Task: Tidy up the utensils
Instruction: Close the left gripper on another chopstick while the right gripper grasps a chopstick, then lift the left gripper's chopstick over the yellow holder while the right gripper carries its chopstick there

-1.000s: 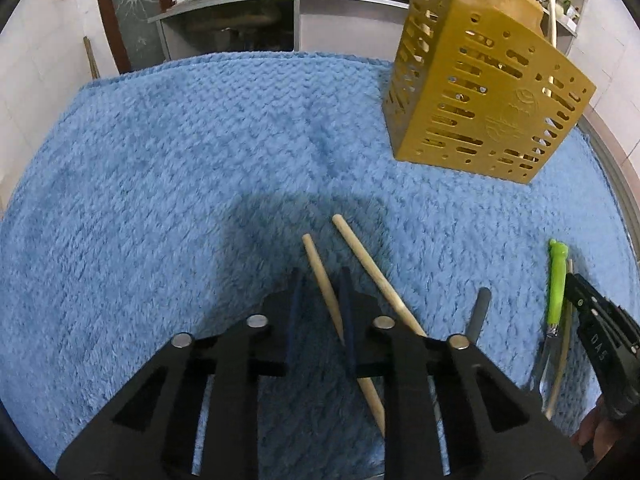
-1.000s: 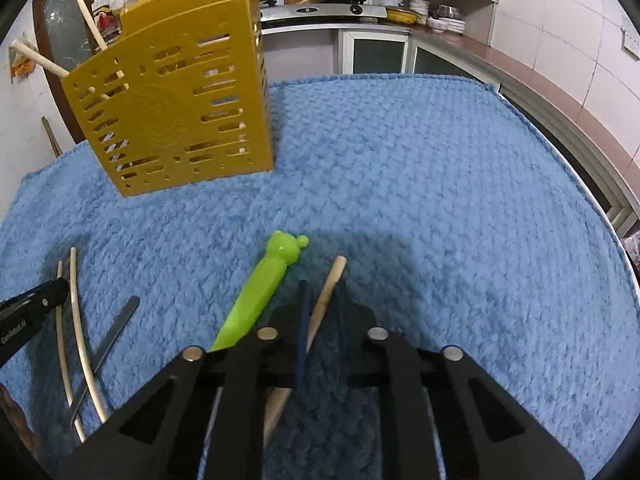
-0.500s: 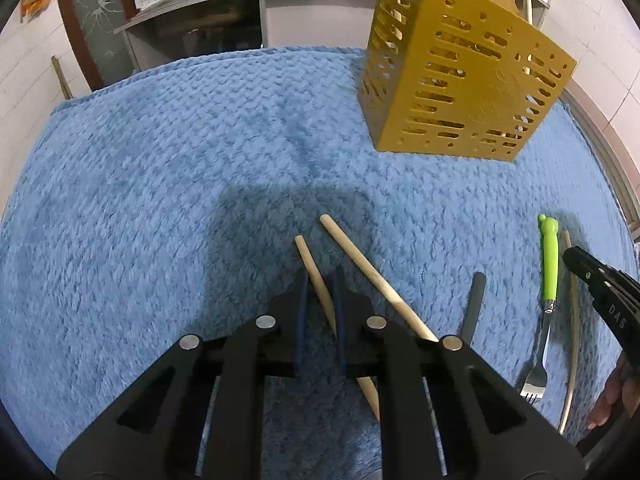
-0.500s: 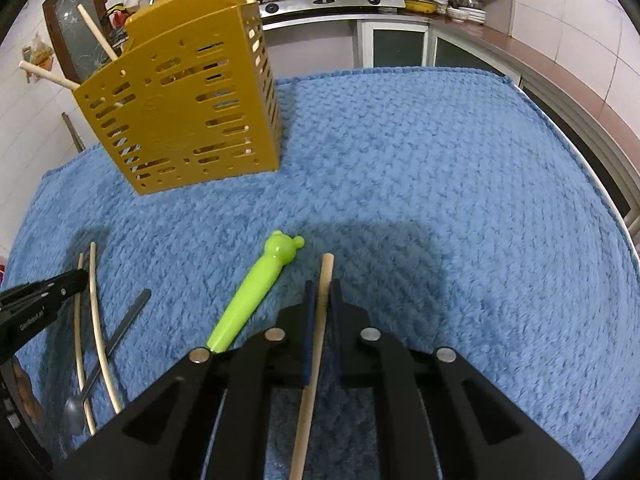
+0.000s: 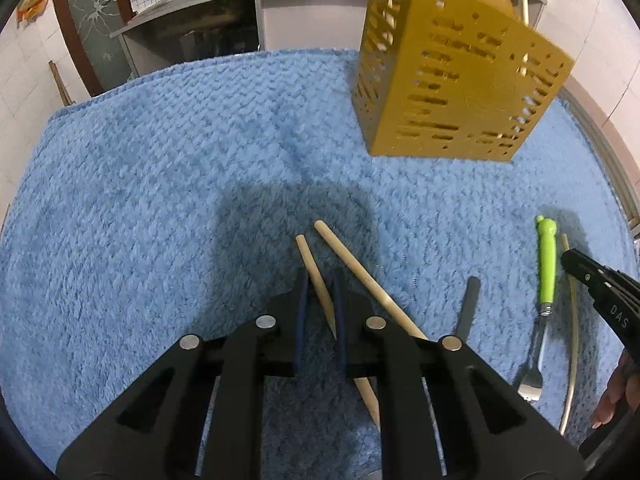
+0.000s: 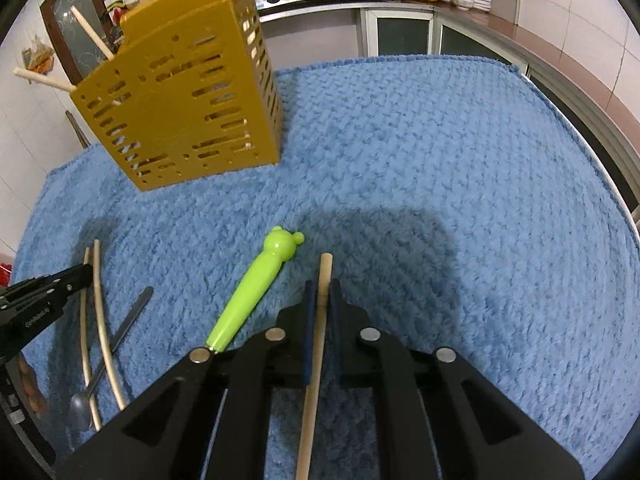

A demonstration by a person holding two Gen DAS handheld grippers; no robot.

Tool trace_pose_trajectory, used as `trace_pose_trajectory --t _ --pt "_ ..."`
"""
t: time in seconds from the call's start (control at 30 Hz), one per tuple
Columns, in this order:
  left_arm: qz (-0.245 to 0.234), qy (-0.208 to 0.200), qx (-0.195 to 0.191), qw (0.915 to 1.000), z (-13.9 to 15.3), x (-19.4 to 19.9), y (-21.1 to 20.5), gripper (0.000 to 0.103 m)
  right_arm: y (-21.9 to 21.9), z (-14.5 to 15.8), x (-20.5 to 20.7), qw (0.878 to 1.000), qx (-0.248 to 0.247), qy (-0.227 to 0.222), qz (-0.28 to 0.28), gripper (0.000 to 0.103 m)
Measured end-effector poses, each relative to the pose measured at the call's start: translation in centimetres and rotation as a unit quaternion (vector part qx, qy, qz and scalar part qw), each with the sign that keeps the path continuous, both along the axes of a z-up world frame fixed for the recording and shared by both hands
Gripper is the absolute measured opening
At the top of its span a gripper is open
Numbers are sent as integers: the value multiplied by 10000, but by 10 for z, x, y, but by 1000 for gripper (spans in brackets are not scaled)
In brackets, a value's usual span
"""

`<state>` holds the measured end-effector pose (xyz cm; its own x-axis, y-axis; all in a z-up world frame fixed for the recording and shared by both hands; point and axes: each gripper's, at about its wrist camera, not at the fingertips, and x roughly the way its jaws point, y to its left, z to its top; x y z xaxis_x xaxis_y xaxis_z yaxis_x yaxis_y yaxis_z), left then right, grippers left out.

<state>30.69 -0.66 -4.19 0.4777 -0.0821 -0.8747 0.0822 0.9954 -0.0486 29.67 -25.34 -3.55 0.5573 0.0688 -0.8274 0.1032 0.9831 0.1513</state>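
Note:
My left gripper (image 5: 320,280) is shut on a wooden chopstick (image 5: 310,264) on the blue towel (image 5: 160,200); a second chopstick (image 5: 352,264) lies just to its right. My right gripper (image 6: 320,292) is shut on another wooden chopstick (image 6: 325,268). A fork with a green bear handle (image 6: 256,288) lies left of it and also shows in the left wrist view (image 5: 546,268). The yellow perforated utensil holder (image 6: 180,100) stands at the back with several sticks in it; it also shows in the left wrist view (image 5: 460,80).
A dark-handled spoon (image 6: 120,332) and two thin chopsticks (image 6: 104,320) lie at the left of the right wrist view, by the left gripper's tip (image 6: 44,296). The towel's edge and counter rim (image 6: 580,100) run along the right. Kitchen cabinets stand behind.
Both grippers have closed tighter on their chopsticks. Both views have shifted slightly, so the holder sits a little differently in frame.

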Motion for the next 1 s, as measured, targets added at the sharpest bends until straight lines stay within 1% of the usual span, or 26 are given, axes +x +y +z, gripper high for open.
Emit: trace_pose_trajectory --t 0.07,0.27,0.53,0.7,0.87,1.0 --pt "20 -82 -103 9999 6 -3 3 10 -3 6 -4 9999 42 -97 -25 7" --pt "-57 -457 -169 9988 32 -17 2 10 -12 27 -14 9989 209 -414 -79 7" --pt "-100 -977 -272 9948 62 -33 9 9 -16 60 -36 9939 348 -1048 -19 6" --pt "-121 -1454 -226 9890 91 -47 11 7 -17 83 -50 9882 367 -1486 30 6" --pt "-130 -1751 -341 9839 115 -55 14 5 -15 95 -56 9850 345 -1691 62 6" --pt "-187 -2014 -300 9789 129 -61 12 4 -12 107 -59 9822 251 -1859 99 6"
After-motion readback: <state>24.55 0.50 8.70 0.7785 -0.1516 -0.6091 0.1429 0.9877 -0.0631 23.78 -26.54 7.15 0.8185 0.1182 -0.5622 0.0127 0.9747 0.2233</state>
